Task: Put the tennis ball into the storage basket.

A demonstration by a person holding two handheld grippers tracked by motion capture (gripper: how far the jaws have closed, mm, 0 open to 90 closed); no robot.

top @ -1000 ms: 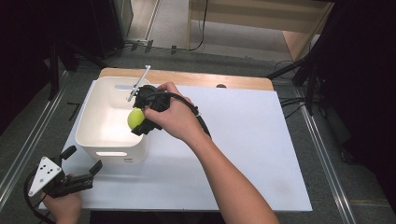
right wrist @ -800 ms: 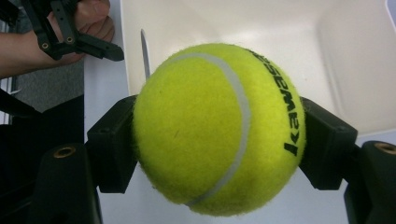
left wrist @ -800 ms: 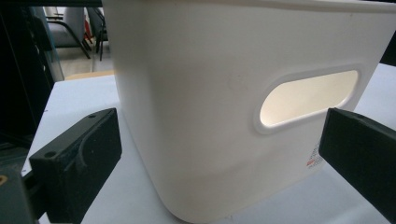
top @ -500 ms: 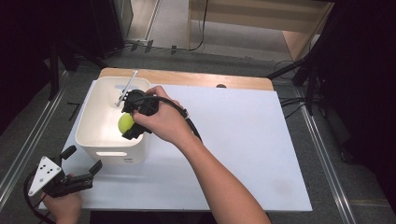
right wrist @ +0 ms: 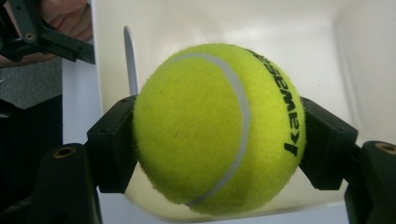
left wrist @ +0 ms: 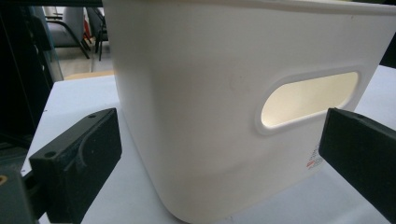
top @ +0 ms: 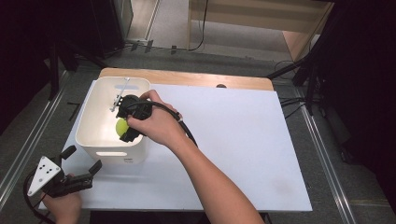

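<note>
A yellow-green tennis ball is held inside a white plastic bin at the table's left. My right gripper is shut on the ball, reaching down into the bin from its right side. My left gripper rests open near the table's front left corner, just in front of the bin. In the left gripper view its jaws stand wide apart and face the bin's wall with its oval handle slot.
The white table surface stretches to the right of the bin, with a wooden strip along its far edge. Metal rails run along both sides of the table. A black cable trails over the right forearm.
My right gripper has carried the ball leftwards and lower, from above the bin's right rim down into the bin. My left gripper has stayed where it was.
</note>
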